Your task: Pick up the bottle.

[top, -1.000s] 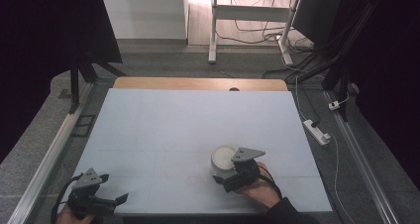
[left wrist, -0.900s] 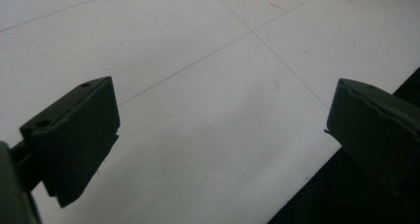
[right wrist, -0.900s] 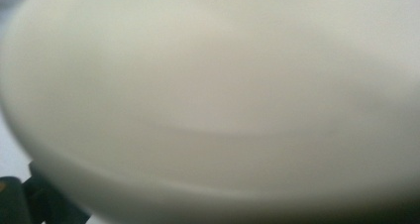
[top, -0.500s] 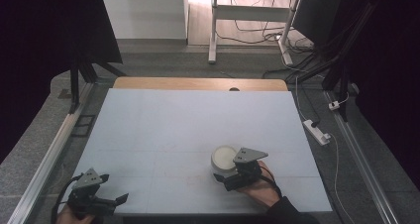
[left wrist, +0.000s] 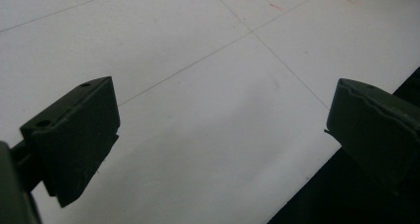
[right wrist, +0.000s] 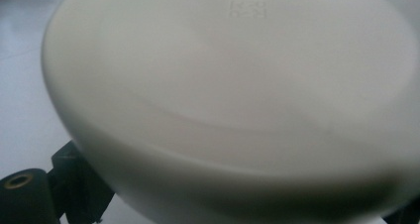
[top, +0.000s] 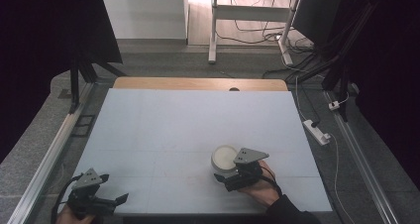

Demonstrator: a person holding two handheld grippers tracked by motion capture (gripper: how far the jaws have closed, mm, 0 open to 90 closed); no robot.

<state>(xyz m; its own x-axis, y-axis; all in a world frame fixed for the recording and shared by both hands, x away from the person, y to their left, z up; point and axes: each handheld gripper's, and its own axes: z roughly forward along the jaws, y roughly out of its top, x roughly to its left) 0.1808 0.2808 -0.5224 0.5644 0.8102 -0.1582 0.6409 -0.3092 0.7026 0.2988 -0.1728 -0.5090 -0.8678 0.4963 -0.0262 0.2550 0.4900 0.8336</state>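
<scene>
The right hand (top: 262,187) reaches in from the near edge of the table (top: 163,130), its right tongs (top: 229,177) pointing left and away, jaws set around the near side of a white bowl (top: 224,157); whether they clamp it cannot be told. The bowl is plain, glossy and round, standing right of centre on the near half; small embossed marks on it are unreadable. At the near left corner the left tongs (top: 116,200) gape wide over bare table.
</scene>
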